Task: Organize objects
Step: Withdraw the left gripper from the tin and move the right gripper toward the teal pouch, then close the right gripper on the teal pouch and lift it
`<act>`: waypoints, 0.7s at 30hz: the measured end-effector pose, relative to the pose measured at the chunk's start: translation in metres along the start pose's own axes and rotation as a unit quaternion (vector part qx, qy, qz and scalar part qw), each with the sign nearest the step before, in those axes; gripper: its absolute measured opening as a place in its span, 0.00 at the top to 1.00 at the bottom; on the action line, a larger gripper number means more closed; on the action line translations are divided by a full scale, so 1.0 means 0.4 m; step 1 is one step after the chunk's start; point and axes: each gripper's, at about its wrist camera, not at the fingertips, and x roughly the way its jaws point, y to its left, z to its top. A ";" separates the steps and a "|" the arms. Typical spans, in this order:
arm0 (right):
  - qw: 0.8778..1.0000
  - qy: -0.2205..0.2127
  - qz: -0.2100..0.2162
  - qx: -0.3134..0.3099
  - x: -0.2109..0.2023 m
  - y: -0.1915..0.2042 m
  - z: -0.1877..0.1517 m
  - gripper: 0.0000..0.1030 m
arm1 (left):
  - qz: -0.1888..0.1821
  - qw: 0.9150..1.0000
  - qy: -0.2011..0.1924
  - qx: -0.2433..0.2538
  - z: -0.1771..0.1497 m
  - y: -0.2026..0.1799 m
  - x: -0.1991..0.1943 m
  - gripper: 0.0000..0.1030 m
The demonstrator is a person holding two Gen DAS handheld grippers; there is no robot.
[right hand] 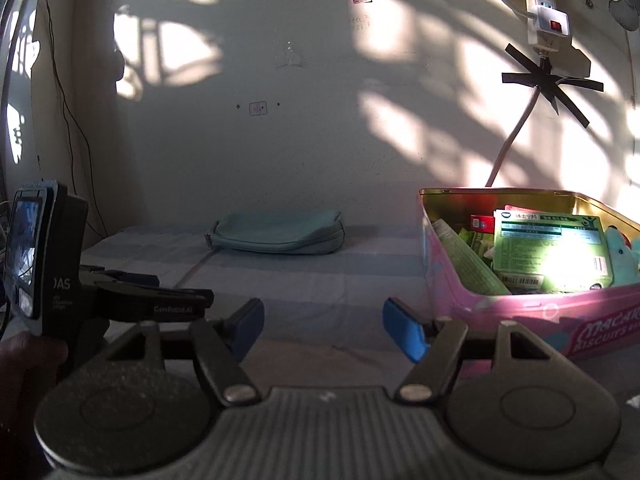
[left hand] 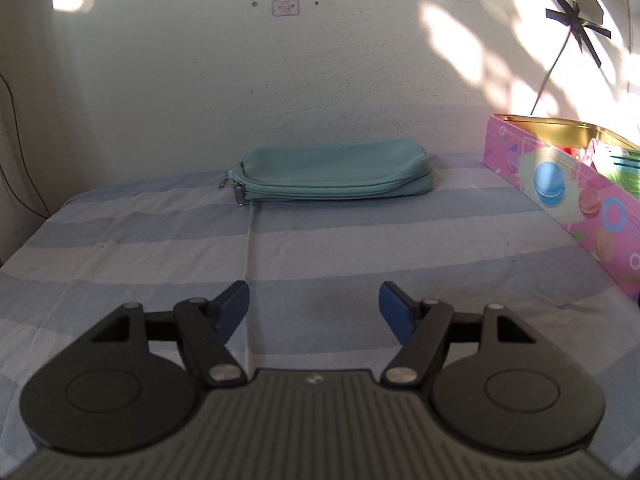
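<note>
— Fingers on both grippers?
— Left gripper (left hand: 314, 306) and right gripper (right hand: 323, 330) both stand apart, nothing between the blue pads (left hand: 394, 312).
— Where's the pouch (left hand: 334, 172)?
— Flat on the striped sheet (left hand: 160, 248), at its far edge by the wall.
— And the tin (right hand: 520, 312)?
— Along the sheet's right edge, lid off, packets (right hand: 548, 252) inside.

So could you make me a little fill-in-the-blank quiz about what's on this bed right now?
1. The zipped pouch lying by the wall is pale ____ in colour.
2. The pink biscuit tin has no lid on, so it stands ____.
3. Between the blue fingers of the left claw there is ____.
4. The cloth under everything is patterned with ____.

Missing words: teal; open; nothing; stripes
</note>
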 end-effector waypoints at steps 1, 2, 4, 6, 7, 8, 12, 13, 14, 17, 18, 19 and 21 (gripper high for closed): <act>1.000 0.004 0.003 -0.001 0.008 0.005 -0.001 0.34 | 0.002 1.000 0.002 -0.004 -0.001 0.006 0.004 0.29; 1.000 0.008 0.007 -0.004 0.017 0.012 -0.001 0.34 | 0.002 1.000 0.004 -0.008 -0.002 0.012 0.010 0.29; 1.000 0.015 0.012 -0.010 0.034 0.025 -0.001 0.34 | 0.002 1.000 0.005 -0.015 -0.002 0.021 0.016 0.29; 0.999 0.023 0.019 -0.012 0.055 0.033 0.005 0.34 | 0.004 1.000 0.005 -0.024 -0.001 0.032 0.020 0.29; 0.999 0.027 0.023 -0.013 0.069 0.036 0.009 0.34 | 0.006 1.000 0.005 -0.029 0.001 0.038 0.021 0.29; 0.999 0.032 0.028 -0.014 0.083 0.039 0.014 0.34 | 0.008 0.999 0.004 -0.034 0.002 0.045 0.023 0.29; 0.998 0.047 0.046 -0.009 0.155 0.046 0.045 0.34 | 0.018 0.998 0.004 -0.065 0.004 0.078 0.024 0.29; 0.998 0.050 0.049 -0.006 0.178 0.046 0.055 0.34 | 0.020 0.997 0.006 -0.075 0.004 0.086 0.026 0.29; 0.997 0.054 0.050 -0.003 0.203 0.045 0.064 0.34 | 0.023 0.996 0.009 -0.084 0.003 0.093 0.029 0.29; 0.996 0.069 0.047 0.008 0.297 0.037 0.093 0.34 | 0.019 0.994 0.029 -0.104 0.000 0.107 0.051 0.29; 0.996 0.077 0.047 0.014 0.333 0.031 0.103 0.34 | 0.016 0.993 0.037 -0.110 -0.002 0.111 0.060 0.29; 0.995 0.085 0.049 0.023 0.372 0.023 0.115 0.33 | 0.015 0.992 0.043 -0.117 -0.004 0.114 0.068 0.29; 0.993 0.095 0.044 0.055 0.445 -0.001 0.134 0.32 | 0.019 0.992 0.040 -0.122 -0.005 0.115 0.068 0.28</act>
